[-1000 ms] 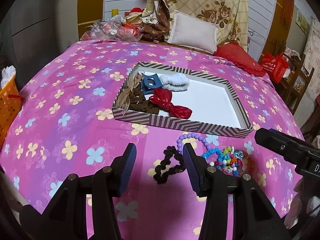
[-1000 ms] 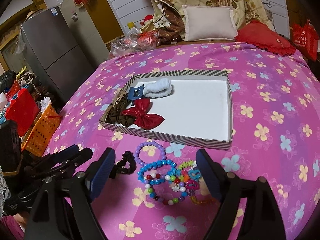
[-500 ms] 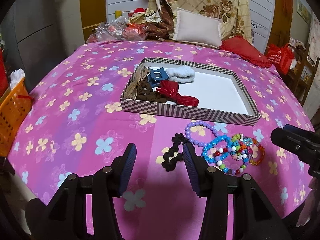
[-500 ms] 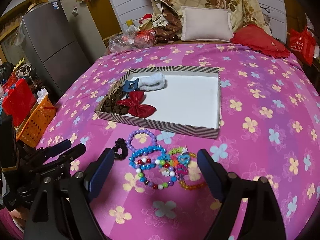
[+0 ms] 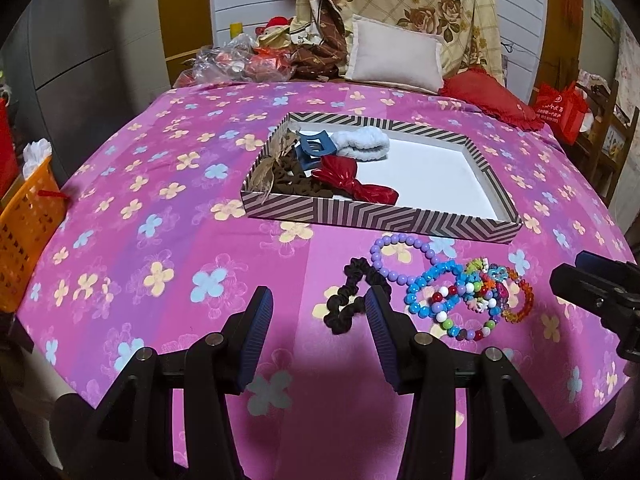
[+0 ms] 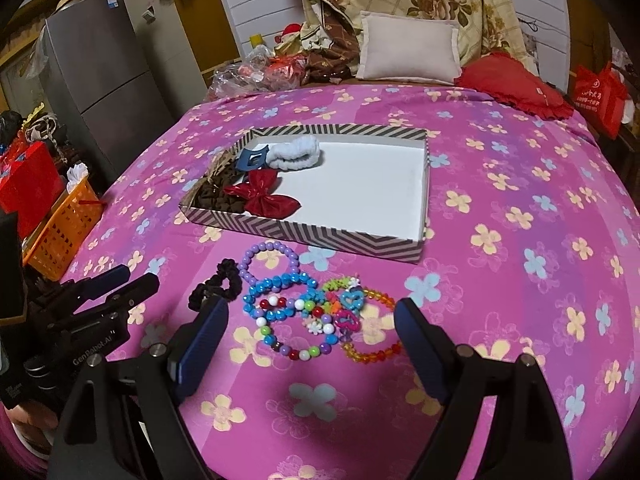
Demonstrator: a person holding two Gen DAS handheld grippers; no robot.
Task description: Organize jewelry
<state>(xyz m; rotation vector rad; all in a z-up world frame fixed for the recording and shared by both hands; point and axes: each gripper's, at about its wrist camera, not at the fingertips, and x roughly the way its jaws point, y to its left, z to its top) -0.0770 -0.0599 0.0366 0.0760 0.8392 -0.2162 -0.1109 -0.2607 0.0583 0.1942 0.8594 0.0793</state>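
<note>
A striped box (image 5: 380, 220) (image 6: 320, 238) lies on the pink bedspread. It holds a red bow (image 5: 352, 182) (image 6: 264, 196), a blue claw clip (image 5: 314, 148), a pale blue scrunchie (image 5: 360, 144) and brown pieces. In front of the box lie a purple bead bracelet (image 5: 400, 256) (image 6: 270, 260), a black scrunchie (image 5: 352, 300) (image 6: 218, 286) and a heap of coloured bead bracelets (image 5: 468, 300) (image 6: 316, 316). My left gripper (image 5: 318, 340) is open and empty, just before the black scrunchie. My right gripper (image 6: 310, 344) is open and empty, straddling the bracelet heap from the near side.
An orange basket (image 5: 24, 232) (image 6: 64, 228) stands off the bed's left edge. Pillows (image 5: 394, 56), a red cushion (image 5: 492, 96) and bags lie at the head of the bed. A grey fridge (image 6: 100, 76) stands to the left. A red bag (image 5: 560, 110) hangs at the right.
Both grippers have drawn back and risen from the box, so the box and bracelets sit farther off. Both stay open and empty. Nothing on the bed has moved.
</note>
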